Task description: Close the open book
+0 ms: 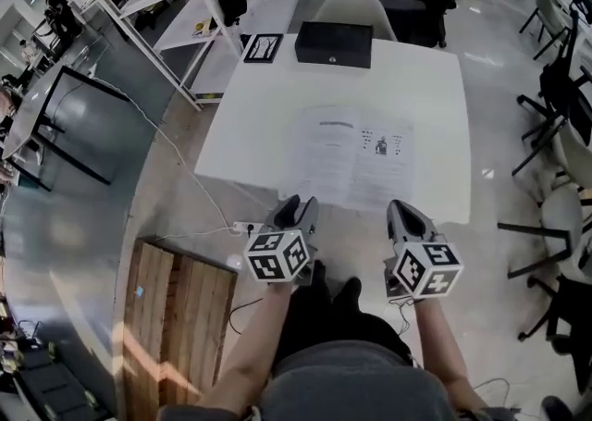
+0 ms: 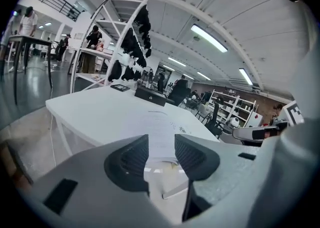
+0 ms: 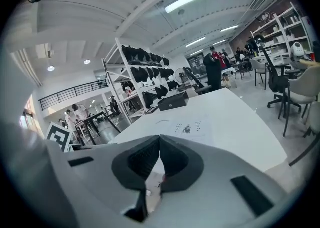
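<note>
Fingers on your left gripper (image 2: 161, 142) stand apart, empty; on your right gripper (image 3: 159, 139) they meet at the tips, empty. Open book (image 1: 356, 155) lies flat at the table's (image 1: 259, 132) near edge, untouched. Closing not yet begun.

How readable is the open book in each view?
Head view: the open white paper book nearly blends into the white rectangular table, and its print is too soft to read. Left gripper view: fisheye curves the edges and foreshortens the book. Right gripper view: long ceiling strip light glares; the page looks pale.
</note>
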Tool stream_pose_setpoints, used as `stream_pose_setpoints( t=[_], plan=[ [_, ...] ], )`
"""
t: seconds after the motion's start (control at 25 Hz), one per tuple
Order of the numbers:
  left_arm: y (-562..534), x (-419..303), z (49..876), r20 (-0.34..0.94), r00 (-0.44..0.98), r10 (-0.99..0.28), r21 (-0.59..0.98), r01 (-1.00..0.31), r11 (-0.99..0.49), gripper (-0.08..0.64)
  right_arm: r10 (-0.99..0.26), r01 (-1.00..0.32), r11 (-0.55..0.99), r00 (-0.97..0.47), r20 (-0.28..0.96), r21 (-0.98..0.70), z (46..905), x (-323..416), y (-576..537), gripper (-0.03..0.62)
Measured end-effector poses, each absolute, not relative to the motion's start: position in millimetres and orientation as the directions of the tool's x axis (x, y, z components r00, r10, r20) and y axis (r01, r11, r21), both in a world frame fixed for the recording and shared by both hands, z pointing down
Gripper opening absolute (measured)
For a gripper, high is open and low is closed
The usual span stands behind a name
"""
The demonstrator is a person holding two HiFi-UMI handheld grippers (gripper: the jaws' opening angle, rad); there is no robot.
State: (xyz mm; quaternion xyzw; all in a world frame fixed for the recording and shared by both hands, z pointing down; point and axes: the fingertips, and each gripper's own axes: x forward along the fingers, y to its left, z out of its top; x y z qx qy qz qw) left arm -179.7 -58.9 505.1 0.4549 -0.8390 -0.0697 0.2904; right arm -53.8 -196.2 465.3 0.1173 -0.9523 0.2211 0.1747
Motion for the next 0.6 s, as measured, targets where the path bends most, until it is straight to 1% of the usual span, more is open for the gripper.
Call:
stream_pose_setpoints(
  t=[0.28, 0.6],
  plan=[
    [-43.9, -173.2, 530.3, 0.45, -0.426, -0.785, 0.491, -0.617, 0.615, 0.152, -0.087, -0.255, 0.893, -0.906, 0.414, -0.37, 475.5, -61.7, -183.9, 0.005],
    [-40.5, -170.2, 558.3, 0.456, -0.402, -0.794, 0.651, -0.458, 0.606, 0.164, -0.052, -0.232, 0.907, -0.89, 0.453, -0.352, 484.3, -66.4, -174.8, 0.005]
  ],
)
